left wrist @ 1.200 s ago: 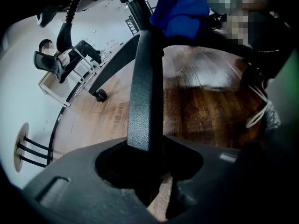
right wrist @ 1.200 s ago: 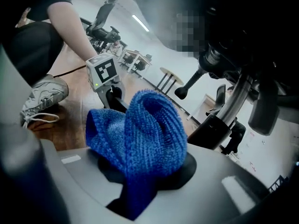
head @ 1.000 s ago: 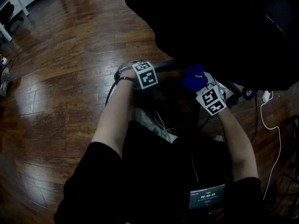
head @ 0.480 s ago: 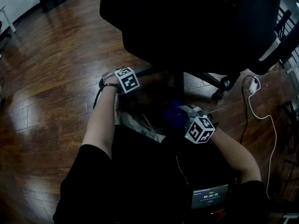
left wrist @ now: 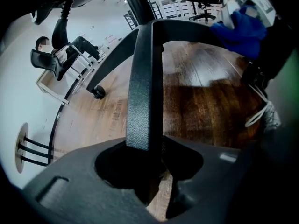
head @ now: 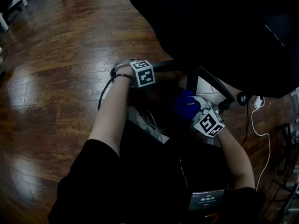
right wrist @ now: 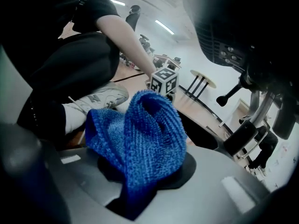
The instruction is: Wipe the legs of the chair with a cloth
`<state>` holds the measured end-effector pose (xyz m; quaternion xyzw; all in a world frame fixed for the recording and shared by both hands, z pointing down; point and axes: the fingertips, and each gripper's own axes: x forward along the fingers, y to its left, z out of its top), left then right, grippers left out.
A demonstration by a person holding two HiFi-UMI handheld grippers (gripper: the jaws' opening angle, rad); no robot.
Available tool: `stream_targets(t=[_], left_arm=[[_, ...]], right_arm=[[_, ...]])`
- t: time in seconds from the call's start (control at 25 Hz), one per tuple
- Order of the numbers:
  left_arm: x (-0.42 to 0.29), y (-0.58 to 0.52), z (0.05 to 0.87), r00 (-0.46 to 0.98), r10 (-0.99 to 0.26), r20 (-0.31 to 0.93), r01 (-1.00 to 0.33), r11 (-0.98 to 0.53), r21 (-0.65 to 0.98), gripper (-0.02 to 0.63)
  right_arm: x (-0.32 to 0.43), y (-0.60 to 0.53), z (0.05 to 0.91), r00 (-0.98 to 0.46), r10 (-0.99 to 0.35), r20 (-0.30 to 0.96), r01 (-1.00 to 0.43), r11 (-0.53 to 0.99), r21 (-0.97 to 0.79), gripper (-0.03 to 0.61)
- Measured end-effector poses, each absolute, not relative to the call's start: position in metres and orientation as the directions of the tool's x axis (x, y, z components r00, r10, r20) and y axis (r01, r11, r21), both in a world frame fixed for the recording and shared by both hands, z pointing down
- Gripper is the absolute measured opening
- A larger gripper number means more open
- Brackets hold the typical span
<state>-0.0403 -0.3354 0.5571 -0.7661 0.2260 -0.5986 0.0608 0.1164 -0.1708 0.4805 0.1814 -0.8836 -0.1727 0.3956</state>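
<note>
Below, glossy, seemingly wooden floor

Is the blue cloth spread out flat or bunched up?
Bunched up. The blue cloth bulges in folds out of the right gripper, whose jaws are closed on it; no part lies flat.

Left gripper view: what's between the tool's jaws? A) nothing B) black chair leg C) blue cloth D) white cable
B: a black chair leg runs down into the left tool, between its jaws; the blue cloth is in the right tool.
</note>
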Motion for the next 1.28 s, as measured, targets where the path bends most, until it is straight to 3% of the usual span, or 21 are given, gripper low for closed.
stream_targets(t=[0.36,0.6,0.88,1.12,1.28], left_arm=[[-0.041,-0.336,0.556,0.153,-0.425,0.892,-0.267,-0.887,-0.377,0.158],[-0.039,-0.335,0.557,0.174,-0.429,0.886,-0.261,-0.888,-0.379,0.159],[-0.041,-0.336,0.559,0.191,-0.422,0.886,-0.266,-0.891,-0.367,0.159],[-0.041,-0.336,0.561,0.185,-0.423,0.887,-0.279,-0.888,-0.366,0.16],[-0.045,-0.337,0.56,0.175,-0.429,0.886,-0.29,-0.882,-0.37,0.16]], right_arm=[[0.13,-0.299,0.445,-0.519,-0.662,0.541,-0.434,0.749,0.5,0.097],[0.133,-0.303,0.442,-0.485,-0.715,0.503,-0.506,0.699,0.506,0.089],[0.114,-0.21,0.472,-0.533,-0.583,0.613,-0.294,0.807,0.512,0.089],[0.11,-0.13,0.497,-0.548,-0.416,0.726,-0.137,0.9,0.413,0.091],[0.107,-0.119,0.5,-0.536,-0.403,0.742,-0.094,0.902,0.422,0.1]])
